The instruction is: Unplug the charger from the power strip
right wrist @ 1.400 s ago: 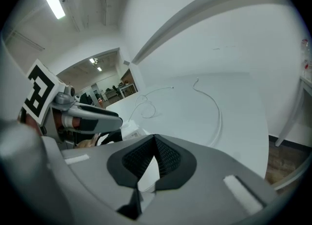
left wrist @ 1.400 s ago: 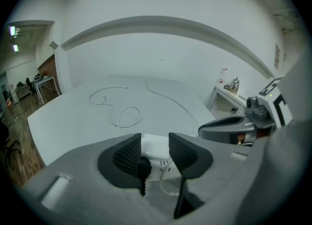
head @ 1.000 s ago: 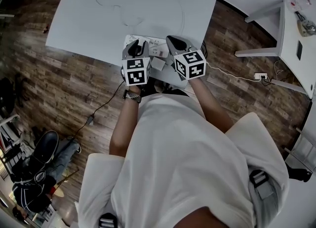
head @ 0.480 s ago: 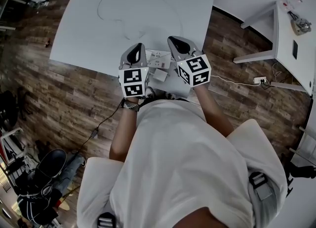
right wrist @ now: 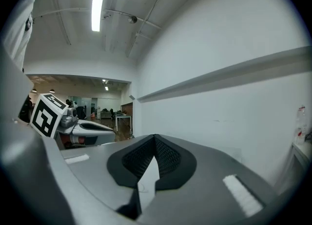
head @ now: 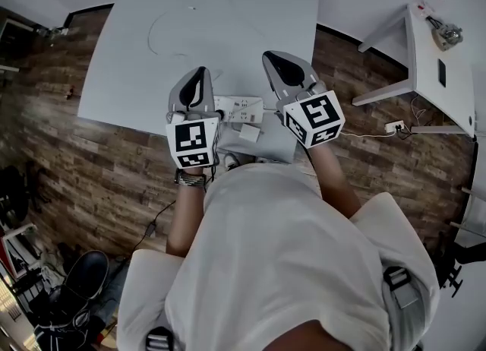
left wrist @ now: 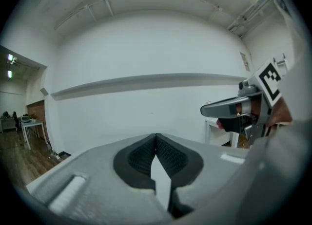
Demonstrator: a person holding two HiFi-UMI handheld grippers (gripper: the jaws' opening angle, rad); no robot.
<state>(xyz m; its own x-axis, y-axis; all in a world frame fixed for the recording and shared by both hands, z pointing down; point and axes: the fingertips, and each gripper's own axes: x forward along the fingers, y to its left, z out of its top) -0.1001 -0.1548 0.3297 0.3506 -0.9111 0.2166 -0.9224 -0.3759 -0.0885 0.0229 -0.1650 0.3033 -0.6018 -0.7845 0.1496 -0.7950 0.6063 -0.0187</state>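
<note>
In the head view a white power strip (head: 240,107) lies near the front edge of the white table (head: 137,76). A small white block (head: 249,133), seemingly the charger, rests just in front of it; whether it is plugged in I cannot tell. A thin white cable (head: 156,26) loops across the table. My left gripper (head: 199,72) and right gripper (head: 275,58) are held well above the strip, one on each side, touching nothing. In the left gripper view my left gripper (left wrist: 156,136) is shut and empty. My right gripper (right wrist: 155,137) is likewise shut and empty, facing a white wall.
A wooden floor surrounds the table. A second white table (head: 444,76) with small items stands at the right, with a wall plug and cord (head: 395,125) beneath it. Bags and shoes (head: 68,289) lie at the lower left. Each gripper view shows the other gripper (left wrist: 239,112) (right wrist: 83,129) alongside.
Both grippers have risen from the power strip toward the head camera, and they now point nearly level at the wall. The strip and the white block stay on the table.
</note>
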